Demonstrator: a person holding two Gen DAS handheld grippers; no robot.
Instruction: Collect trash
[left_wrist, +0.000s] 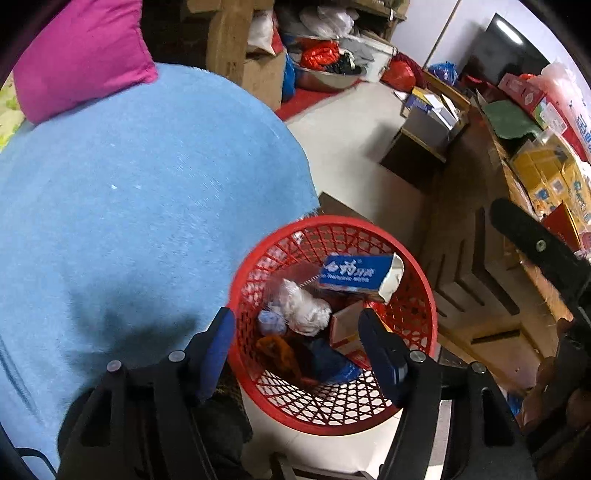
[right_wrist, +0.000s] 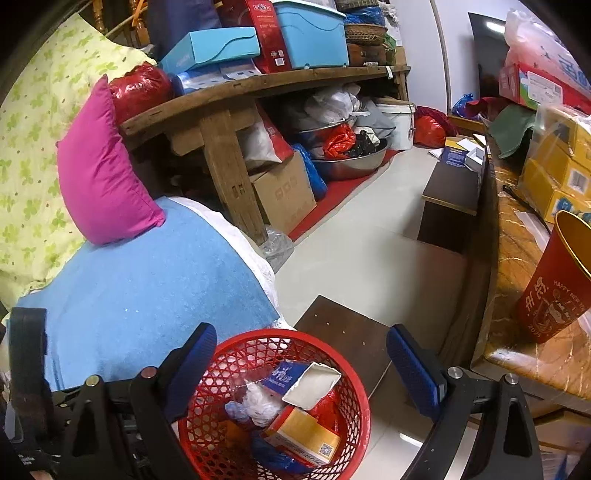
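one red basket (left_wrist: 421, 295) stands on the floor beside the blue blanket (left_wrist: 129, 206), holding two boxes – a blue toothpaste box (left_wrist: 354, 275) on top and a yellow box (right_wrist: 304, 434) – plus one white crumpled wad (left_wrist: 304, 308); the darker scraps beneath are hard to make out. the left gripper (left_wrist: 295, 341) hangs over the basket, jaws partly apart, nothing between them. the right gripper (right_wrist: 301, 356) is wide open and empty above the rim, its body cut off below.
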